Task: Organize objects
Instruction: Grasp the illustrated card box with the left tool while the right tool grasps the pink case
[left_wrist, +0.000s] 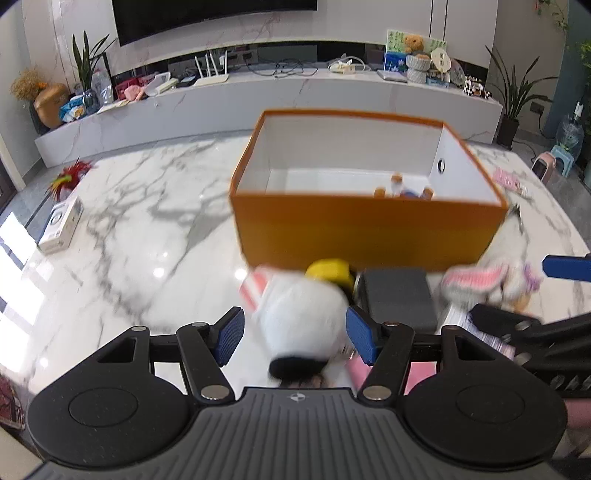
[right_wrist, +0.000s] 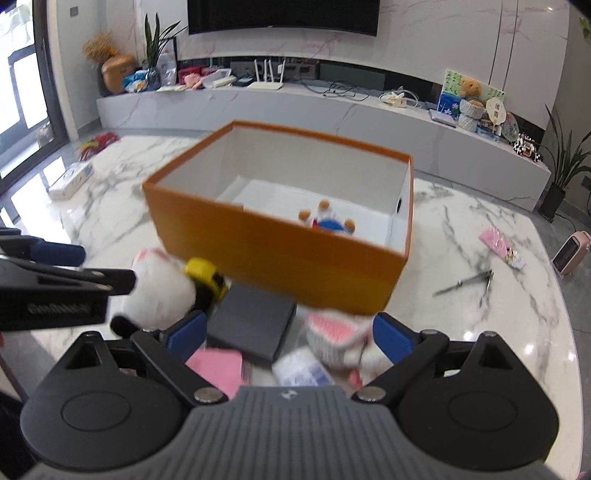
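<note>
So the orange box (left_wrist: 369, 229) sat out on the marble table (left_wrist: 147, 229), one little plush figure (right_wrist: 327, 221) already inside. The rest was piled against its near wall at about 6 o'clock: a white plush with a black end (left_wrist: 303, 321), a yellow toy (left_wrist: 330, 271), a dark grey flat box (left_wrist: 397, 299), a pink-and-white crochet toy (right_wrist: 336, 341) and a pink pad (right_wrist: 218, 369).

The left claw (left_wrist: 295, 338) was spread around the white plush, blue pads either side, not squeezing as far as I could tell. The right claw (right_wrist: 288, 338) was wide open above the crochet toy and the grey box, holding nothing.

My guess on handling: the plush was light and squashy, so grab mid-body, not the floppy ear, and expect it to compress. Crochet toy, same deal. The grey box looked rigid with smoothish sides, so pinch across its short edges. Everything's blurry, so textures are a guess.
</note>
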